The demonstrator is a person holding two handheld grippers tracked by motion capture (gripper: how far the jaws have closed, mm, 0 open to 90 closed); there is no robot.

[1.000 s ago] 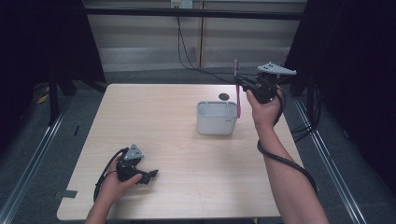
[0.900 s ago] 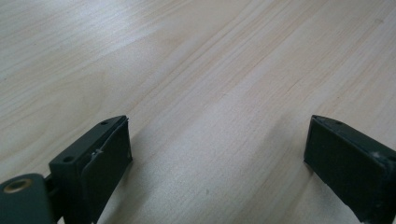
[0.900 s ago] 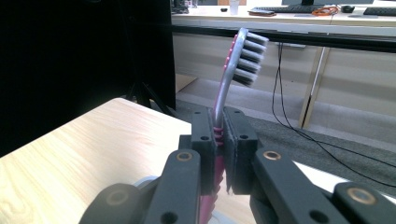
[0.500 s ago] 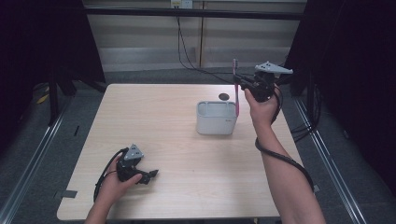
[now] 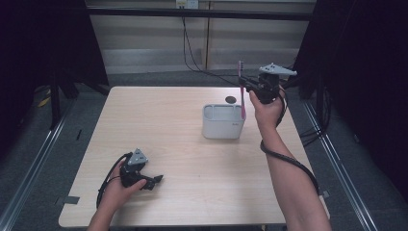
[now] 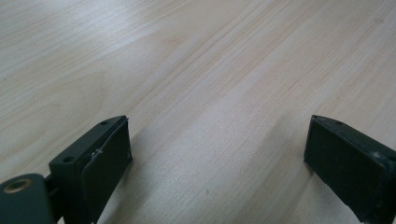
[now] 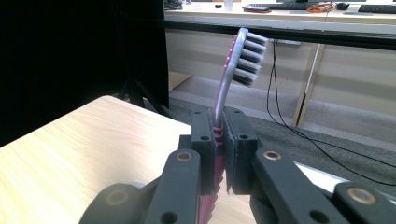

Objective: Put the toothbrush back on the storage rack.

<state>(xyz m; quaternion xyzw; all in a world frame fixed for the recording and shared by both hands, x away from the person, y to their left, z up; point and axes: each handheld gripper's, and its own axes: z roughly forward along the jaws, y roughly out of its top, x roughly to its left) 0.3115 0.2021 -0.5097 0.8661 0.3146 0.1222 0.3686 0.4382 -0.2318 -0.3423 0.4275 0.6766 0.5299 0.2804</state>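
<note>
- Bench (image 5: 183, 144): pale wood-grain laminate, matte, rectangular with rounded corners. In the left gripper view the grain runs in fine diagonal streaks.
- Holder (image 5: 223, 121): white, boxy, with rounded corners and an open top split into compartments. It looks like smooth plastic and stands upright right of the bench's centre, toward the far edge.
- Dark round disc (image 5: 231, 100): flat on the bench just behind the holder, apart from it. I cannot tell its material.
- Toothbrush (image 7: 233, 74): pink and grey handle with ribbed grip ridges, a slim neck bending up to a head with pale and dark bristle rows. In the high view it stands nearly vertical, head up, its lower end by the holder's right end; I cannot tell whether the tip is inside a compartment.
- Open room: the left and near halves of the bench are bare. The holder sits near the far right part, with a strip of bench between it and the right edge. Dark curtains flank both sides, and cables trail on the floor beyond the far edge.
- My right hand-held gripper (image 5: 244, 86): raised above the holder's right end, forearm reaching up from the near right corner, wrist cocked. The jaws are clenched on the toothbrush handle at the ribbed section.
- My left hand-held gripper (image 5: 156, 180): low at the near left of the bench, hand resting on the surface. The jaws are spread wide, nothing between them but bare wood.
</note>
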